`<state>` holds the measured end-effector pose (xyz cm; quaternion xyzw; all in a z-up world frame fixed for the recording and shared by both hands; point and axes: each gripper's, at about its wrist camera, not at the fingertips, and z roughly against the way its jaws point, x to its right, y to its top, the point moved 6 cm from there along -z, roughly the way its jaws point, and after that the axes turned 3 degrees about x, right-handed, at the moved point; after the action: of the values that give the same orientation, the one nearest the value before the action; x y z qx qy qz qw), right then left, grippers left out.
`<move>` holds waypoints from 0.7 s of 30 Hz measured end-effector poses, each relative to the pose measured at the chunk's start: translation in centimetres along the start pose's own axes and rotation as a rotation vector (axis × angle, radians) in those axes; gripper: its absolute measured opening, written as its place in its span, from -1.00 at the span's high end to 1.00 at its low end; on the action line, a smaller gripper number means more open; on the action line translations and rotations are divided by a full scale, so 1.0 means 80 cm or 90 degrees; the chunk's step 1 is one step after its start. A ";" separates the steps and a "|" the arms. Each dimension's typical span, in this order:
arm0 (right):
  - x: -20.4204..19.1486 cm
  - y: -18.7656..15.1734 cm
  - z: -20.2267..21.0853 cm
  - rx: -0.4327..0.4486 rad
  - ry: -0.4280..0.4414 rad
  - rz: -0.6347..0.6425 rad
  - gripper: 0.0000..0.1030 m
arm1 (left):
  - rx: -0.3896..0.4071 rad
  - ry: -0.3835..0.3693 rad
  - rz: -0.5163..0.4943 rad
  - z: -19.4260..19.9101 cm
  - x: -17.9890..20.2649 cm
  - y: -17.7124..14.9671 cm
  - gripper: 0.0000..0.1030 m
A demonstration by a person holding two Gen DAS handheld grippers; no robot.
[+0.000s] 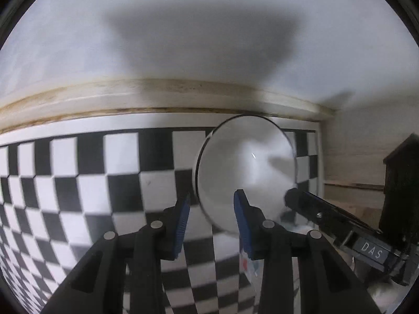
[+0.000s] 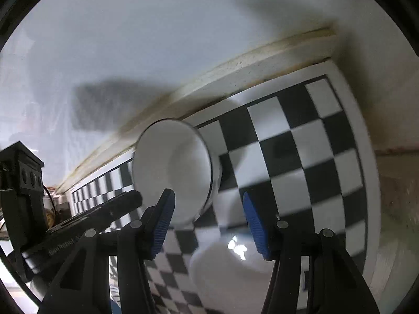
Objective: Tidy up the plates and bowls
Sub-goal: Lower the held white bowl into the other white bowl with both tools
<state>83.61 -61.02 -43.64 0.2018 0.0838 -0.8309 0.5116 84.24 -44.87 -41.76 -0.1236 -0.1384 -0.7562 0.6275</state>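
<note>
A white bowl [image 1: 246, 167] hangs tilted above the checkered mat [image 1: 91, 172], its opening turned toward the camera. My left gripper [image 1: 213, 222] is shut on the bowl's lower rim, one blue pad [image 1: 242, 222] inside and the other outside. In the right wrist view the same bowl [image 2: 172, 167] is at centre left, with a black left finger [image 2: 123, 201] reaching to it. My right gripper [image 2: 209, 222] stands open; its left pad [image 2: 165, 217] overlaps the rim without pinching it. Under the right gripper lies a blurred white glossy dish [image 2: 222, 261].
The black-and-white mat [image 2: 301, 157] runs to a cream ledge [image 1: 157, 96] along a pale wall. The right gripper's black finger [image 1: 314, 212] sits just right of the bowl. The mat's right edge [image 2: 366, 170] borders a beige surface. Both views are motion-blurred.
</note>
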 end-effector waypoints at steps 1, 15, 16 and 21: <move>0.000 0.003 -0.009 -0.007 0.000 -0.002 -0.04 | -0.006 0.003 -0.001 -0.007 -0.001 0.002 0.40; -0.005 0.000 -0.043 -0.041 -0.020 0.011 0.76 | 0.038 0.025 -0.048 0.016 0.006 -0.017 0.50; -0.010 -0.005 -0.036 -0.036 -0.020 0.019 0.76 | 0.043 0.021 -0.049 0.027 0.008 -0.022 0.50; -0.029 -0.032 0.011 -0.003 -0.015 0.040 0.76 | 0.066 0.006 -0.059 0.068 0.018 -0.047 0.50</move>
<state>82.08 -58.22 -42.05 0.1934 0.0737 -0.8164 0.5392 80.38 -43.58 -36.40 -0.0810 -0.1803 -0.7770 0.5977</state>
